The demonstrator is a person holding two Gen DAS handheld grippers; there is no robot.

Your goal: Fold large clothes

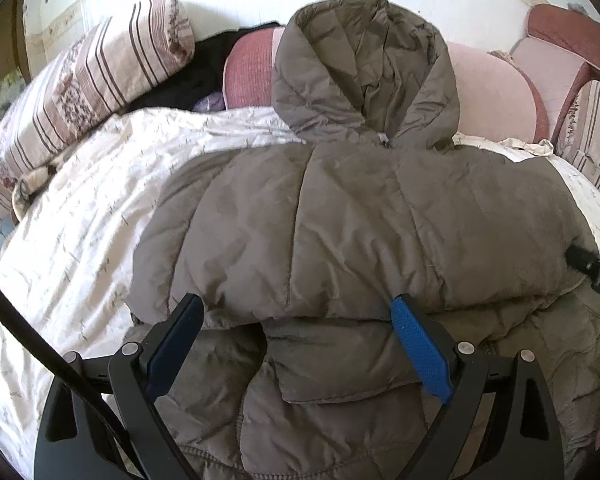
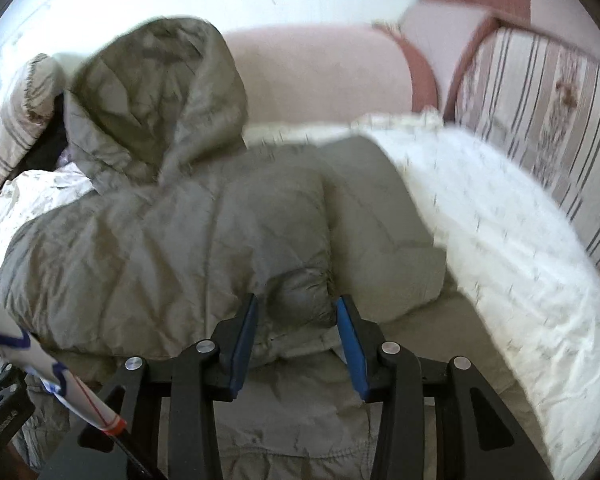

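A grey-olive hooded puffer jacket (image 1: 340,216) lies on a white bedspread (image 1: 84,208), hood (image 1: 364,72) toward the wall and its lower part folded up over the body. My left gripper (image 1: 296,304) stands open over the folded edge, with the wide jaws either side of the fabric and not squeezing it. In the right wrist view the jacket (image 2: 148,232) fills the left and middle. My right gripper (image 2: 297,300) is shut on a puffy bulge of the jacket at its right side. The right gripper's black body (image 1: 596,272) shows at the left view's right edge.
Striped pillows (image 1: 84,92) lean at the back left, beside a black garment (image 1: 204,76) and a red-pink cushion (image 1: 248,68). A pink cushion (image 2: 320,76) and a striped cushion (image 2: 540,120) line the back right. Bare bedspread (image 2: 500,240) lies right of the jacket.
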